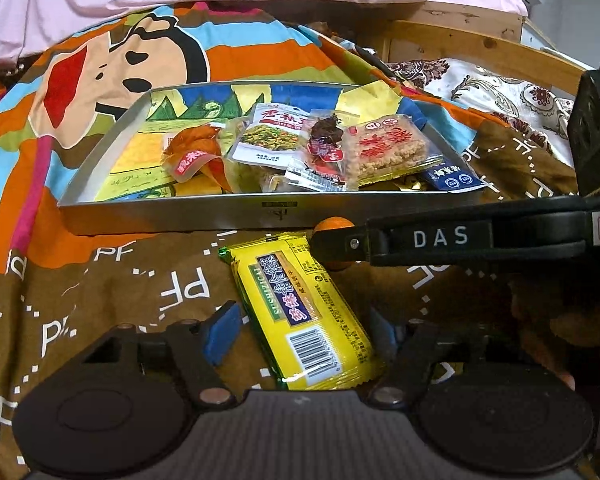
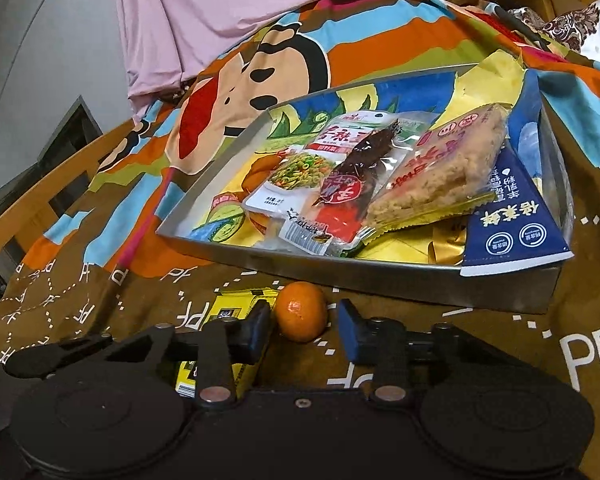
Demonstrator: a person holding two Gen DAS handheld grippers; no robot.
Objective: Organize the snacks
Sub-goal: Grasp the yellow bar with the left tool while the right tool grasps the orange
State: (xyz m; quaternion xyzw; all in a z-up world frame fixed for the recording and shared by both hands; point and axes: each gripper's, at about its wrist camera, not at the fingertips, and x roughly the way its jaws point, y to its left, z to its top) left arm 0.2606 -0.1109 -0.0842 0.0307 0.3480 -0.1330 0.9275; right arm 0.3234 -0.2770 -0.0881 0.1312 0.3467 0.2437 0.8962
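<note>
While my left claw point(image 1: 300, 332) stands open astride the yellow snack packet point(image 1: 300, 312) lying on the brown bedspread point(image 1: 100, 280), its blue pads point(image 1: 224, 332) are just clear of the wrapper. To the right, my right claw point(image 2: 306, 326) has a small orange point(image 2: 301, 311) between its fingers, the left pad touching the fruit and the right one just beside it. Behind both sits the metal tray point(image 1: 180, 216), piled with packaged snacks point(image 1: 268, 140).
</note>
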